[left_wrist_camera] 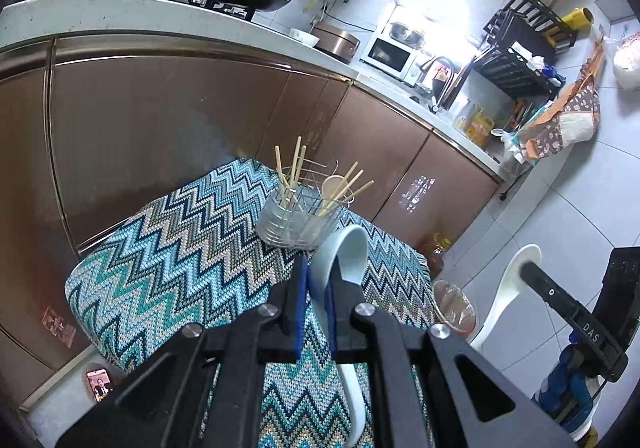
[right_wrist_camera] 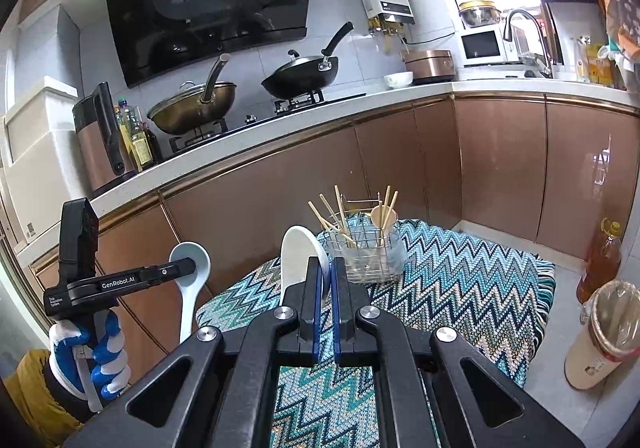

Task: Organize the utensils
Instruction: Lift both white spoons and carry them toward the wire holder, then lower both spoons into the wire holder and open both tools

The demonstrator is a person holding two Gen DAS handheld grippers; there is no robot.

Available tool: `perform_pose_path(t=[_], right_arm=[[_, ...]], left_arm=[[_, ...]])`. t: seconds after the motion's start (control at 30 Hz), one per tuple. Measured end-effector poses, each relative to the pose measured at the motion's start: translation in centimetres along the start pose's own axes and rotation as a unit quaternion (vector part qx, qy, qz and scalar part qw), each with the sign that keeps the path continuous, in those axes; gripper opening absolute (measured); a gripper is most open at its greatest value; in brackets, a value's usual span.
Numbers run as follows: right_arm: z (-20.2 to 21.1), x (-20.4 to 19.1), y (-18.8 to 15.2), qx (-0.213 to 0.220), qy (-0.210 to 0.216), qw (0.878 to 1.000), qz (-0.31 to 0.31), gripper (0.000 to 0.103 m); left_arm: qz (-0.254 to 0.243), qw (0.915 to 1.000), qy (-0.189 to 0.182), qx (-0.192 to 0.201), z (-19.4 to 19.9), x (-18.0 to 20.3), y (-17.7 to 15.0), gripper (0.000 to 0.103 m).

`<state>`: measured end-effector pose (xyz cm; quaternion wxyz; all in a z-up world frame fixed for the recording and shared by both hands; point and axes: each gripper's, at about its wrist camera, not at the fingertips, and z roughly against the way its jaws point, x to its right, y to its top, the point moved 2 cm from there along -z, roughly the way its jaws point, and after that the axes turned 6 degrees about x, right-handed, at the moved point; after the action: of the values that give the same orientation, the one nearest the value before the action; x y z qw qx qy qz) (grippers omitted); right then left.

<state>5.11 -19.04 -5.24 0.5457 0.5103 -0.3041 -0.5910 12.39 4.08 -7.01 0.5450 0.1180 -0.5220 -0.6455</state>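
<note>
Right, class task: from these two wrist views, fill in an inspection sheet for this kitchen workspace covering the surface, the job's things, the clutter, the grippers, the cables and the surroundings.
Surface: zigzag cloth covers a low stand before brown cabinets.
Job's things: wire basket stands on the cloth, holding chopsticks and a wooden spoon; pale blue spoon and white spoon are held off the cloth.
Clutter: nothing seen on the cloth besides the basket.
Grippers: left gripper shut on the pale blue spoon; right gripper shut on the white spoon.
Cables: nothing seen near the cloth.
Surroundings: two woks on the stove, oil bottle and lined bin on the floor.
</note>
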Motion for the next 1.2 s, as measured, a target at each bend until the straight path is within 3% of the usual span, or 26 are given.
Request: perform_pose_path(t=[0.6, 0.8, 1.2], right_arm=[[-5.7, 1.7, 1.4, -0.015, -0.008, 1.0, 0.003, 0.004], [-8.3, 2.2, 3.4, -0.006, -0.012, 1.0, 0.01, 0.004], [-15.7, 2.7, 8.6, 0.052, -0.049, 0.996, 0.058, 0.004]], left_arm=[[-0.01, 0.9999, 0.003, -0.002, -4.9, 0.3, 2.1, 0.008], [-0.016, 0.9997, 0.005, 0.02, -6.7, 0.6, 4.7, 0.008], [-0.038, 0.9942, 0.037, 0.093, -12.9, 1.7, 11.1, 0.008]])
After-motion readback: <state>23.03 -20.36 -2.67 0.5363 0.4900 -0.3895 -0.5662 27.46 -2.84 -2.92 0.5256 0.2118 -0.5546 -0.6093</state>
